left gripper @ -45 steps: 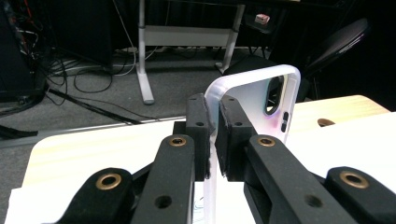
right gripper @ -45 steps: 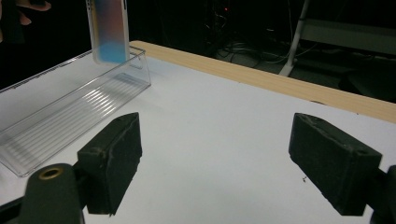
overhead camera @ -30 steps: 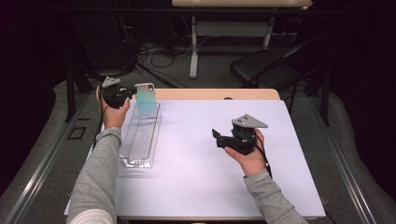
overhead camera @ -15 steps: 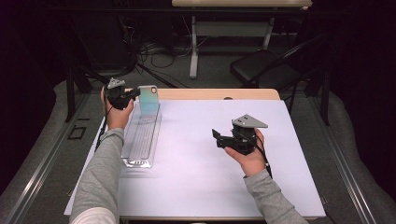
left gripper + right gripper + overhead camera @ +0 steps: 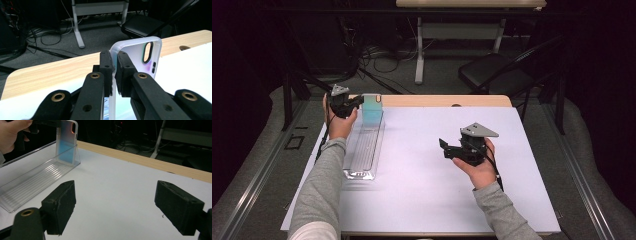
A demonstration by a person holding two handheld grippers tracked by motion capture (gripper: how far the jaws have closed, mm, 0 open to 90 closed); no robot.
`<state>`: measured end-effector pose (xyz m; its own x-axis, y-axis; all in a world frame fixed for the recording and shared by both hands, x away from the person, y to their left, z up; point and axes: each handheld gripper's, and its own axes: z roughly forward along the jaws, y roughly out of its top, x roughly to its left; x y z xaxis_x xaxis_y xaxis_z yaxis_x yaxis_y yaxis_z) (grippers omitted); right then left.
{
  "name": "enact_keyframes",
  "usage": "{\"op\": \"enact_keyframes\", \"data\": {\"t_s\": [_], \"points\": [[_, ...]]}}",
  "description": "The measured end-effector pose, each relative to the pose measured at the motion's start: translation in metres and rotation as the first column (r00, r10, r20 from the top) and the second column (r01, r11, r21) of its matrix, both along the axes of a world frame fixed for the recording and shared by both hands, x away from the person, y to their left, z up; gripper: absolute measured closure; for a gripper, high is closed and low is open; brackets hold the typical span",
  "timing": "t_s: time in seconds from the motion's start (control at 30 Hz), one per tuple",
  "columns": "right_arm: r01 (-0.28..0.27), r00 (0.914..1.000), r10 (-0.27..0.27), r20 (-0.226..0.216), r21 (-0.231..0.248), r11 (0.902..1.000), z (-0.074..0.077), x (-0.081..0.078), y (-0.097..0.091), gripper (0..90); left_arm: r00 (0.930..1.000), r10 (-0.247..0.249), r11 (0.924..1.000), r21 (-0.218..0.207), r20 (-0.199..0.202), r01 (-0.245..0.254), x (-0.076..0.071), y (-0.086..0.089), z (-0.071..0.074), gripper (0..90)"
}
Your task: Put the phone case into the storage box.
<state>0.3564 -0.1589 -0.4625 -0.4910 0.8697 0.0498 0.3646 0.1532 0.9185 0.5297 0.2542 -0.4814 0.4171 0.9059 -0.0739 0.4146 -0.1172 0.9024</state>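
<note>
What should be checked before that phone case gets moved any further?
1. Grip on the case: the left gripper has its jaws shut on the edge of the phone case. Ok.
2. Case upright: it stands on end at the far end of the clear tray. Ok.
3. Case bottom seated in the tray or lifted: cannot tell.
4. Right gripper out of the way: jaws open, nothing between them, over the white mat apart from the tray. Ok.
5. Tray interior free: no other item shows in it. Ok.
</note>
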Motion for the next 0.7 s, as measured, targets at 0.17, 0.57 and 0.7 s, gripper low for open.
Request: {"op": "enact_keyframes", "data": {"t_s": [0.17,0.57,0.7], "points": [[-0.002,1.0,0.002,-0.002,-0.003,1.0,0.0001,0.0,-0.0002,17.0,1.0,-0.003,1.0,0.005,0.001,0.003,0.0004,0.0009,-0.0001,84.4],[-0.002,1.0,0.002,-0.003,-0.004,1.0,-0.0006,0.0002,0.0004,17.1,1.0,-0.003,1.0,0.002,0.001,0.003,0.0018,0.002,-0.0013,84.4],[-0.002,1.0,0.002,-0.001,-0.003,1.0,-0.0011,0.0007,0.0006,17.0,1.0,-0.004,1.0,0.0,0.001,0.004,0.0025,0.0027,-0.0016,84.2]]}}
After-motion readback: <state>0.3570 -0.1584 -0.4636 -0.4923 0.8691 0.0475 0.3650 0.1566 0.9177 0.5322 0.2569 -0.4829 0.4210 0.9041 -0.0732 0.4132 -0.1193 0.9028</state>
